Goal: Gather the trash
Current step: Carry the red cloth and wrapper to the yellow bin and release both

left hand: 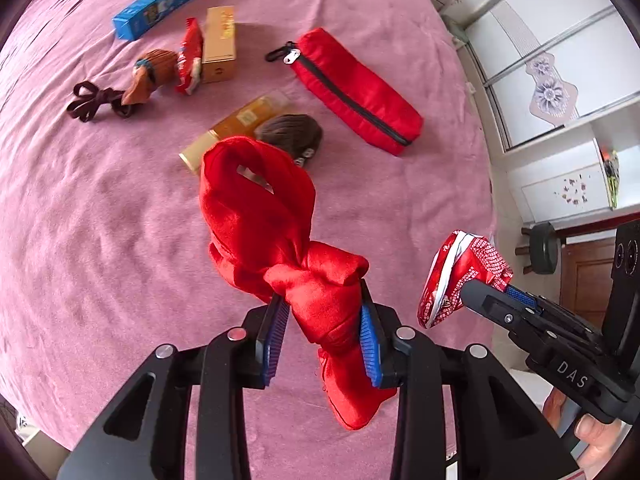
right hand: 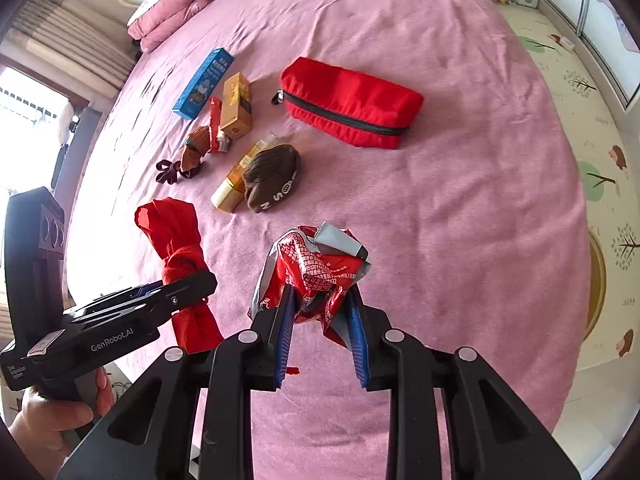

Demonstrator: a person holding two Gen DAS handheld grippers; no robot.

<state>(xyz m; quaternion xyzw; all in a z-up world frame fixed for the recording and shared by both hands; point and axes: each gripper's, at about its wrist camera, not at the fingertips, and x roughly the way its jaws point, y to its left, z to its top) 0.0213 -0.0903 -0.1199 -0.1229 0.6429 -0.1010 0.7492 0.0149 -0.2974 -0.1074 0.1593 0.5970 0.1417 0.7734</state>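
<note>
Both my hands are full. My left gripper has its fingers pinching a knotted red cloth at the knot; the cloth's long axis runs straight out along the fingers, its looped end ahead and its tail hanging below. My right gripper has its fingers clamped on a crumpled red wrapper, held above the near edge of the bed.

The trash I judge still to be collected lies ahead of both grippers, toward the far left of the bed: a small red wrapper leaning against a tan box, a blue box beyond, and a yellow packet nearest, its length pointing diagonally toward my left fingers. The left hand looks nearer to that cluster. A red pouch lies to the right; no bin is in view.
</note>
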